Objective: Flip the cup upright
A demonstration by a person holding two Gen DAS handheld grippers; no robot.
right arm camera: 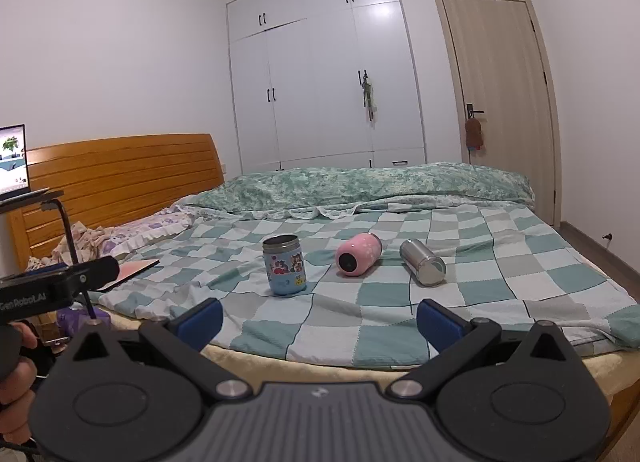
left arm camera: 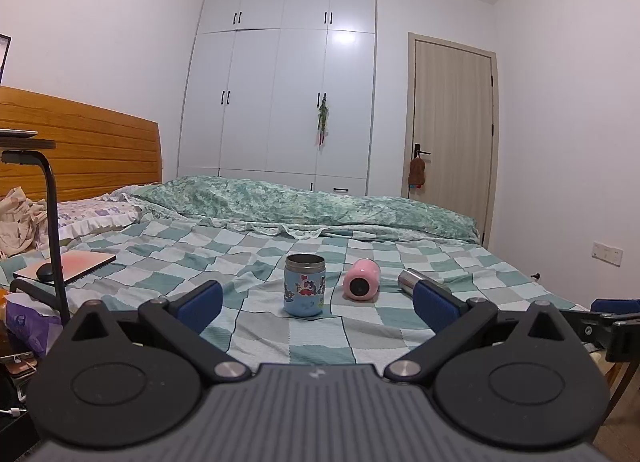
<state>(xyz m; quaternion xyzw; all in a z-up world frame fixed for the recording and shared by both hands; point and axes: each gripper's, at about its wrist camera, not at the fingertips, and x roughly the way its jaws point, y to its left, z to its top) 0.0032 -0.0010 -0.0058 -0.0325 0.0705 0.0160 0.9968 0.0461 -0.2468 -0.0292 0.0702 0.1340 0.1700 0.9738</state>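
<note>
Both grippers' fingers [left arm camera: 200, 304] [right arm camera: 440, 322] wide apart, empty; pink cup [right arm camera: 358, 254] lying sideways.

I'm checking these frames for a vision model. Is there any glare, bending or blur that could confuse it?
Left wrist view: a bright ceiling-light glare patch on the glossy white wardrobe, walls bowed by the fisheye, dark corners. Right wrist view: the same glare higher on the wardrobe, the beige door leaning and curved. The upright blue cartoon cup, pink cup and steel cup look sharp in both views.
</note>
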